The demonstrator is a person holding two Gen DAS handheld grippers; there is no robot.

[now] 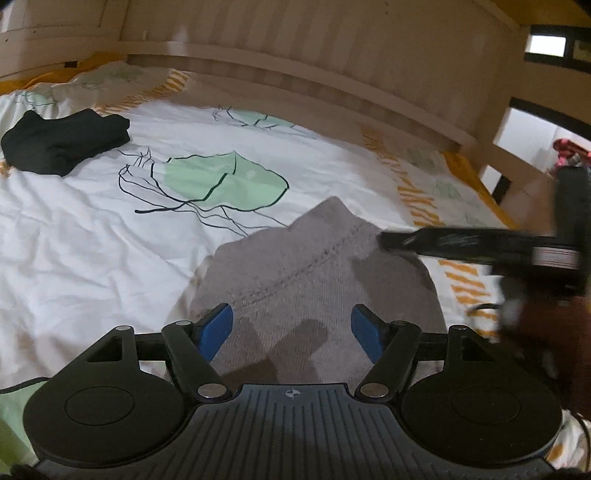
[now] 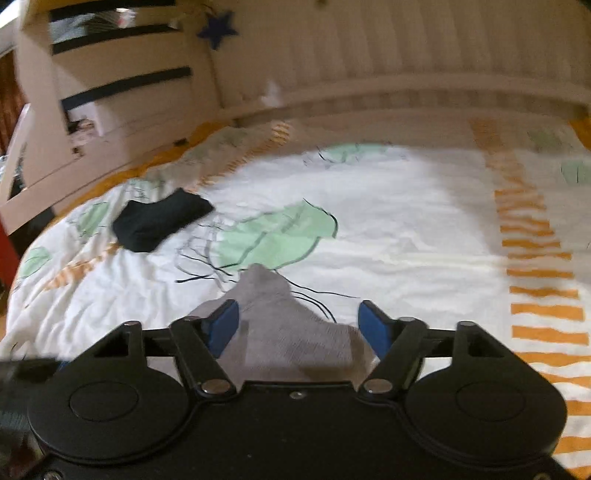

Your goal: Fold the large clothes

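Well off to the far left on the bed lies a folded black garment (image 1: 66, 146), apart from everything else, on the white bedsheet (image 1: 92, 251) printed with green jellyfish shapes and orange stripes along its right side. Nothing lies between that black pile and the grey garment (image 1: 317, 291), which sits on the sheet close in front of both tools, a stitched seam running across it and a pointed fold sticking up at its far edge.

Over this grey cloth the left gripper (image 1: 291, 332) hangs with its jaws spread wide apart, the blue pads on either side of the fabric and gripping nothing. In the left wrist view the right gripper (image 1: 384, 240) reaches in from the right, blurred, its tip at the grey garment's right edge; from its own camera the right gripper (image 2: 299, 328) shows jaws wide apart as well, the cloth lying between and below them.

Behind the bed runs a cream slatted bed frame (image 1: 332, 66). A dark blue star (image 2: 218, 27) hangs on the frame in the right wrist view, beside pale ladder-like rungs (image 2: 110, 85)
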